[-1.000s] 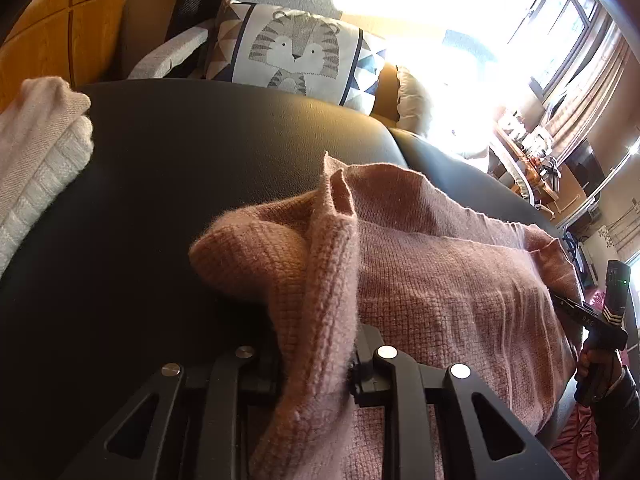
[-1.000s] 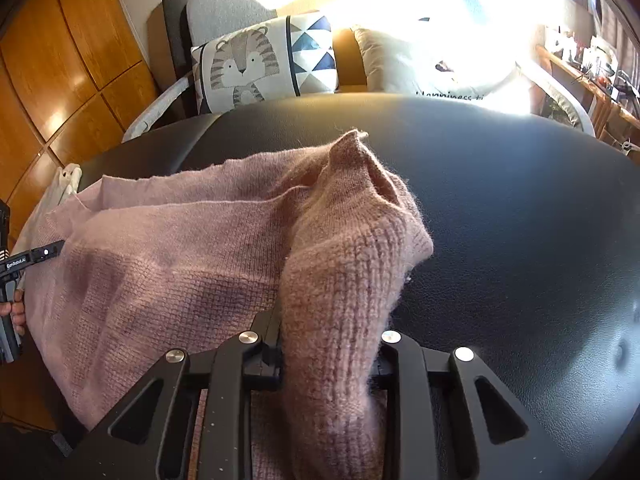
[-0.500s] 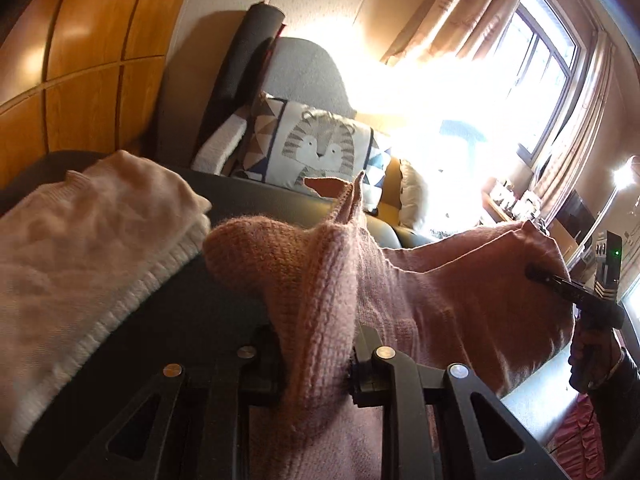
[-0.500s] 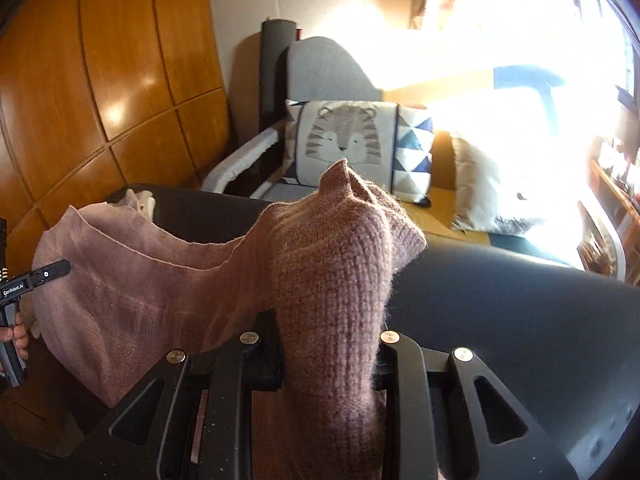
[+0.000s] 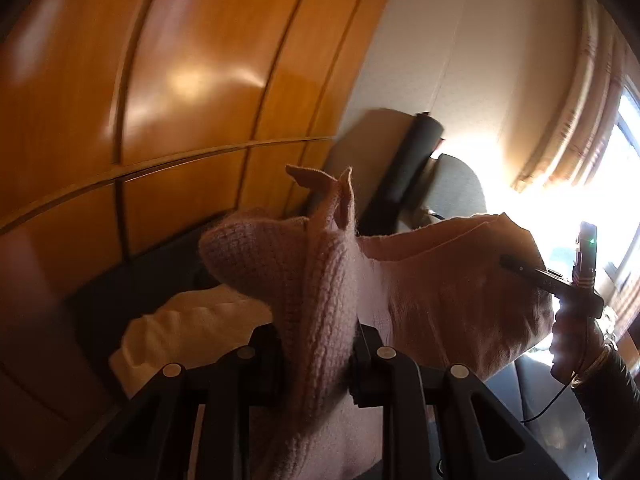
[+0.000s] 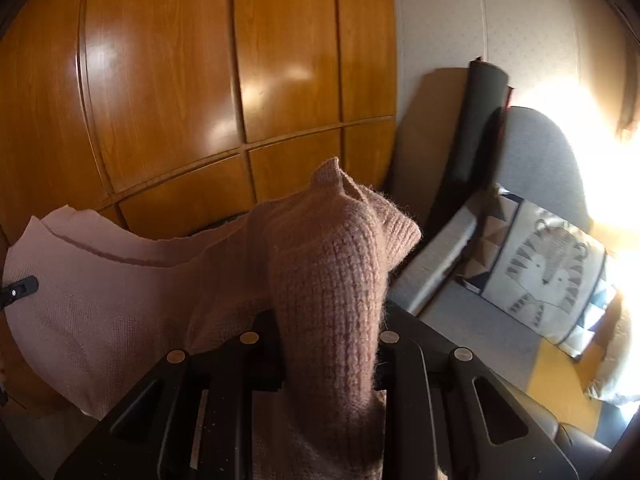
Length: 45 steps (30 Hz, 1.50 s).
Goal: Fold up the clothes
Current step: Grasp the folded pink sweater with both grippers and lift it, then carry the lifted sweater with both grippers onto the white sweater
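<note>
A dark, smooth-skinned surface [image 5: 132,292] shows at about nine o'clock in the left wrist view, blurred, below the wooden wall panels. A folded cream knit garment [image 5: 192,324] lies directly on it, toward seven o'clock. In the right wrist view a corner of that dark surface [image 6: 556,436] shows at five o'clock.

No text, label, brand or number could be read anywhere. The only sign was a small green light at 3 o'clock on the right gripper [image 5: 586,264], seen from the left wrist view.
</note>
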Each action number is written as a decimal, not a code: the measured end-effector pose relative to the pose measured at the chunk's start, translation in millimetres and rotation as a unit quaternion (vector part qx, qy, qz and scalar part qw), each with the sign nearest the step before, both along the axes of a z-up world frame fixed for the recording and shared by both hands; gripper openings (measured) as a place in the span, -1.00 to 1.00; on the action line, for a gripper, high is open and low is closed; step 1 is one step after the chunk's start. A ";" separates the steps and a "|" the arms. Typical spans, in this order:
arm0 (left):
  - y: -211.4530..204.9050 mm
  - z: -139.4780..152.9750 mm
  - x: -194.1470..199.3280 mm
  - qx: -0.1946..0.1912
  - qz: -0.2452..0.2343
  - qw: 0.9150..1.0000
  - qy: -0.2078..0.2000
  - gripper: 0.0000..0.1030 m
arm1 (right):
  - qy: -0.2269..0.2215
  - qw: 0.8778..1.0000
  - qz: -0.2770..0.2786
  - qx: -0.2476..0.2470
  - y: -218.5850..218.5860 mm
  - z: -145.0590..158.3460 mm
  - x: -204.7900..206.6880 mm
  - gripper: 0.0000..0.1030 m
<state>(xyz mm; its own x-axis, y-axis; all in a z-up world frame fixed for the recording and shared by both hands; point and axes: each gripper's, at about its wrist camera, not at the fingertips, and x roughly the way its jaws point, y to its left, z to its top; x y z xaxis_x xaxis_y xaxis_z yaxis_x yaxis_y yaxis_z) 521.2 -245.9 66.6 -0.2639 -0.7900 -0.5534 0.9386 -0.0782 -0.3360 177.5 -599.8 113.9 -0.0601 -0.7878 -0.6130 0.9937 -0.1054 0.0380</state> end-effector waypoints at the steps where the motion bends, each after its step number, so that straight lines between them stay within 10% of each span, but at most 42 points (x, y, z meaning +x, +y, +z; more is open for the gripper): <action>1: -1.8 -9.1 11.6 0.016 0.018 1.000 0.004 -0.56 | 0.001 1.000 0.008 0.009 -19.5 -8.4 5.6 -0.50; 8: -17.7 -93.1 59.8 0.117 0.105 0.988 0.001 -0.49 | 0.023 0.995 -0.006 0.100 -111.8 -92.6 11.8 -0.46; 13: -42.4 -128.4 80.6 0.146 0.117 0.982 0.009 -0.36 | 0.009 0.991 -0.028 0.127 -122.3 -128.1 -13.9 0.45; 18: -32.7 -132.0 108.0 0.135 0.144 0.976 0.094 -0.31 | 0.005 0.997 -0.048 0.059 -97.7 -107.0 -18.5 0.60; 25: -7.7 -97.7 105.4 0.084 0.213 0.973 0.019 -0.36 | 0.045 0.998 0.037 -0.023 -84.9 -87.5 43.8 0.74; 32: -23.3 -76.3 26.7 0.029 0.109 0.993 -0.042 -0.35 | 0.027 0.993 0.046 0.105 -140.9 -159.2 53.4 0.81; 37: -66.9 -125.5 -0.3 0.104 0.077 0.989 -0.072 -0.35 | -0.020 0.995 0.050 0.083 -139.9 -176.5 31.6 0.98; 45: -66.1 -152.6 19.6 0.083 0.083 0.992 -0.047 -0.15 | -0.013 0.997 0.038 0.064 -125.8 -175.8 35.4 0.99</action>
<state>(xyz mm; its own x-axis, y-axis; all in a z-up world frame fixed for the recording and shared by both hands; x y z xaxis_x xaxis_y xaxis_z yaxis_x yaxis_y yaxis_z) 540.8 -312.0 -86.0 -0.0792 -0.7137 -0.6960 0.9616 0.1294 -0.2422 212.9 -725.5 -61.9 0.0143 -0.7051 -0.7089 0.9979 -0.0350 0.0550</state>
